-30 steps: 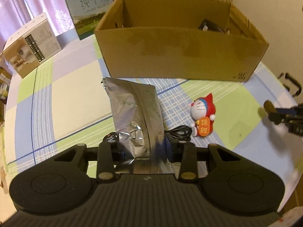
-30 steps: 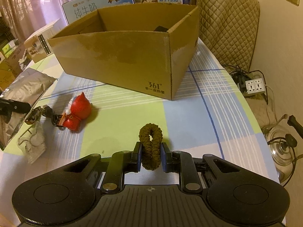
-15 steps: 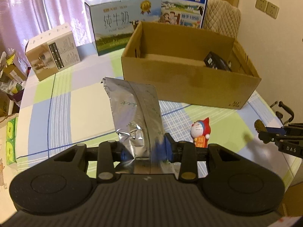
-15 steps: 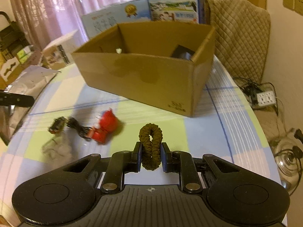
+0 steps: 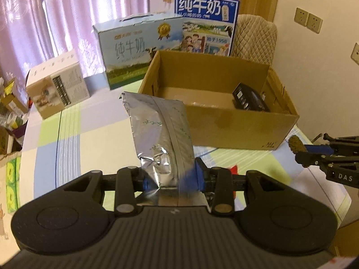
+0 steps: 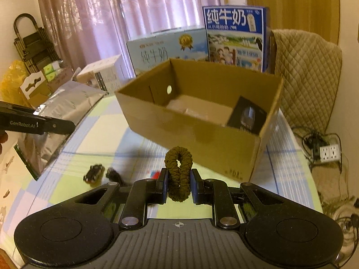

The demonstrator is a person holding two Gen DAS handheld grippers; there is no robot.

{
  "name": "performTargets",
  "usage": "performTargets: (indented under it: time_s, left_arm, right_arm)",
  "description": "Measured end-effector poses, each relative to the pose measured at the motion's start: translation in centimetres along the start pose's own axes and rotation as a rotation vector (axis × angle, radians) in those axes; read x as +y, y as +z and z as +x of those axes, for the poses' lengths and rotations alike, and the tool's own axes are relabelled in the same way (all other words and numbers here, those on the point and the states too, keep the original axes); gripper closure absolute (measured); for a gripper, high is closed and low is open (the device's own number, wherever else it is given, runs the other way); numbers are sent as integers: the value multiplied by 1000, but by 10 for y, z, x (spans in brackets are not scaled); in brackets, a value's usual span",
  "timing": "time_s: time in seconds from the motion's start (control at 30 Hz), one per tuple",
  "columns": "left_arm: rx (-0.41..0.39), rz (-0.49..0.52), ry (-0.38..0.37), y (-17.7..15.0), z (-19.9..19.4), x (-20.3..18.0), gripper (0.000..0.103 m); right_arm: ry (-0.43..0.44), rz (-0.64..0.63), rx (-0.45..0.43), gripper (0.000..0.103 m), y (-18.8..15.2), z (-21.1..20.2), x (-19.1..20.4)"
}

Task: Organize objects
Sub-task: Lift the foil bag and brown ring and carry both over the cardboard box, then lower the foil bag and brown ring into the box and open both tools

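My left gripper (image 5: 172,182) is shut on a silver foil pouch (image 5: 160,134), lifted above the checked tablecloth, its top pointing at the open cardboard box (image 5: 242,130). A brown hair scrunchie (image 6: 178,174) stands pinched in my right gripper (image 6: 179,188), also raised in front of the cardboard box (image 6: 193,132). A black packet (image 6: 246,117) leans inside the box at its right end. From the right wrist view the foil pouch (image 6: 60,121) hangs at the left under the left gripper's finger. In the left wrist view the right gripper (image 5: 311,154) shows at the right edge with the scrunchie (image 5: 296,144).
Two milk cartons (image 5: 139,47) (image 5: 206,24) stand behind the box, a white product box (image 5: 57,87) to the left. A small black cable (image 6: 96,172) and a red toy (image 5: 234,170), mostly hidden, lie on the table (image 5: 89,139). A quilted chair (image 6: 307,76) is at the right.
Both grippers have risen with their loads; the pouch has left the table. The box interior now shows from above, and the red toy has slipped behind the gripper bodies.
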State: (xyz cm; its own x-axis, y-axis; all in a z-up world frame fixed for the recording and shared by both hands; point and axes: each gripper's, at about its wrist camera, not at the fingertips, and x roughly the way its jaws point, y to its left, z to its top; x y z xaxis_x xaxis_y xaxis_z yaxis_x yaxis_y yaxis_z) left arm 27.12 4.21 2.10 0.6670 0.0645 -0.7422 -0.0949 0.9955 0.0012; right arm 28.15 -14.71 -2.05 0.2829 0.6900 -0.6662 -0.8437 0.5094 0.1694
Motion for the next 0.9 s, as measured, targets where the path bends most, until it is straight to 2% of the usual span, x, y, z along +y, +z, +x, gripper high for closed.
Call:
performTargets:
  time_s: [0.47, 0.73, 0.9]
  left_arm:
    - [-56, 63, -56, 65, 28, -17, 70]
    - [-83, 106, -83, 113, 59, -27, 70]
    - [-72, 115, -104, 139, 89, -32, 70]
  right_arm:
    - [5, 5, -76, 86, 57, 17, -17]
    - [-6, 45, -104, 86, 95, 41, -35]
    - [-26, 73, -112, 86, 117, 60, -47]
